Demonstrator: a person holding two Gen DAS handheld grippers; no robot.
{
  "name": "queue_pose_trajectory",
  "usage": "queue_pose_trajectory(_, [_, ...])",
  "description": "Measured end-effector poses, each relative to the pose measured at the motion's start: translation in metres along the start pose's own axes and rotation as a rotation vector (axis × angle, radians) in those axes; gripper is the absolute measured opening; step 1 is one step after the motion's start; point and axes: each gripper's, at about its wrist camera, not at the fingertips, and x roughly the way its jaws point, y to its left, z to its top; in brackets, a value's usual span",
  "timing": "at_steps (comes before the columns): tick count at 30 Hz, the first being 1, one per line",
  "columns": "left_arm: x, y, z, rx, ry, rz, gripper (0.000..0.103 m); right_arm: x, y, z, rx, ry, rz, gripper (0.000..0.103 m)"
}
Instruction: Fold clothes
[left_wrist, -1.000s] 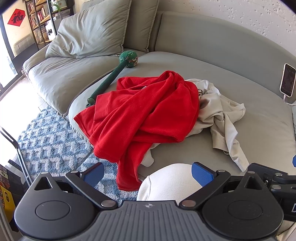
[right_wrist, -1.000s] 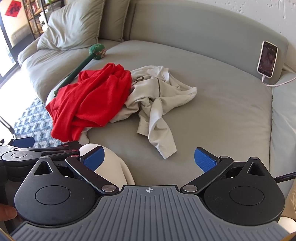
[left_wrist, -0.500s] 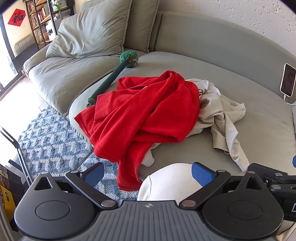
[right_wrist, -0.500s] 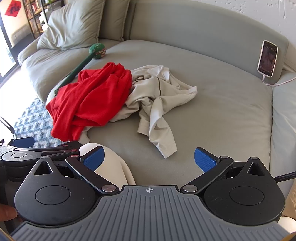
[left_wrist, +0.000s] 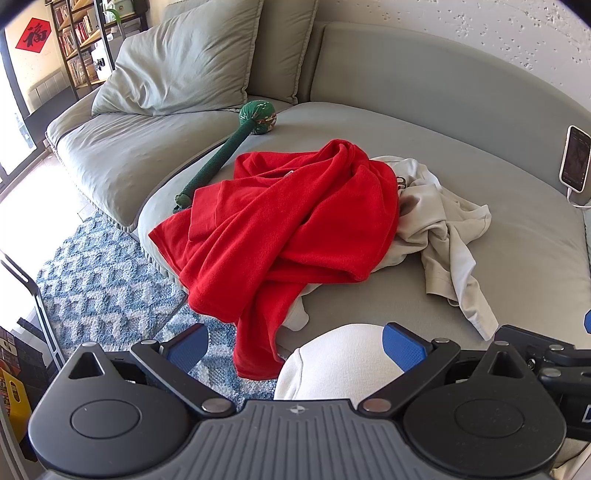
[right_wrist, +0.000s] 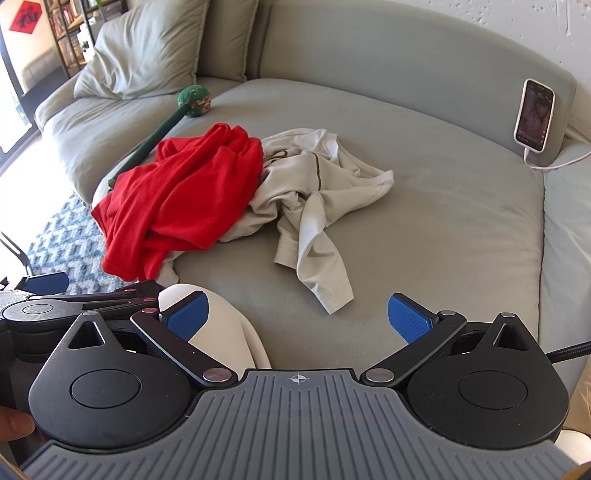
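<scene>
Nearest to me, my left gripper (left_wrist: 295, 347) stands with its blue textured pads spread wide and nothing between them; my right gripper (right_wrist: 297, 319) is likewise spread and empty. Both hang short of the front edge of the sofa seat (right_wrist: 443, 229), a broad, rounded cushion in smooth grey-green fabric. A rounded shape in white ribbed knit (left_wrist: 340, 362) sits just ahead of the left gripper; I cannot tell what it is. Beyond, the red garment (left_wrist: 295, 229), soft and fleecy, lies crumpled near the seat's front left edge, one end hanging over toward the blue-and-white zigzag rug (left_wrist: 103, 280). It overlaps a beige garment (right_wrist: 317, 184), thin and wrinkled, bunched to its right. Farther back lie a green fabric-wrapped mallet (left_wrist: 236, 144), plump cushions (left_wrist: 184, 62), and an upright phone (right_wrist: 535, 114).
</scene>
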Motion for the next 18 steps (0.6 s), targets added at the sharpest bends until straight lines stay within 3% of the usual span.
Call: queue_pose_trajectory(18, [0.0003,0.0019,-0.0012,-0.003,0.002,0.003,0.101,-0.0002,0.0009,-0.0009,-0.001,0.003,-0.002,0.103])
